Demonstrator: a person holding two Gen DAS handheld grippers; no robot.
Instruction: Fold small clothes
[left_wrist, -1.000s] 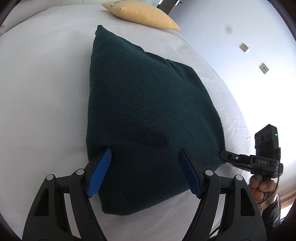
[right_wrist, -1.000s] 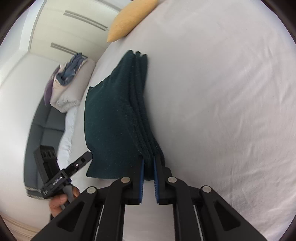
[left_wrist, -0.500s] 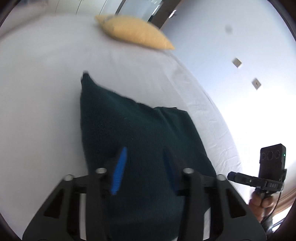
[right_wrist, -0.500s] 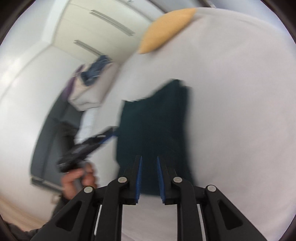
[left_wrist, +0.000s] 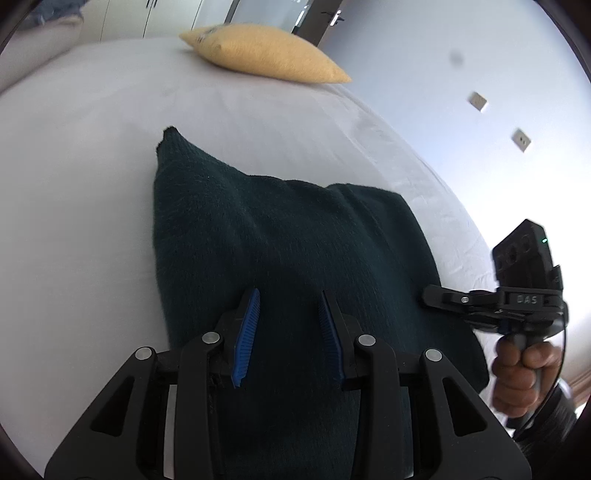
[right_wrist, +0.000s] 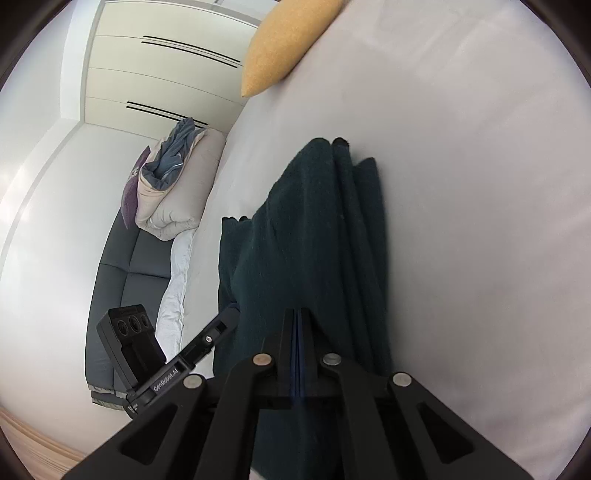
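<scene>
Left gripper (left_wrist: 289, 325) over folded dark-green knit (left_wrist: 280, 251), long axis pointing toward pillow (left_wrist: 266, 55).

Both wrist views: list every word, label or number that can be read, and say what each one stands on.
"DAS": raised letters on the body of the right hand-held gripper, seen from the left wrist view.
"GenRobot.AI": white print along the side of the left hand-held gripper, seen from the right wrist view; small, the reading is likely but not certain.
Yellow pillow: a small tag near its corner, too blurred to read.
Dark green garment: no text visible.
</scene>
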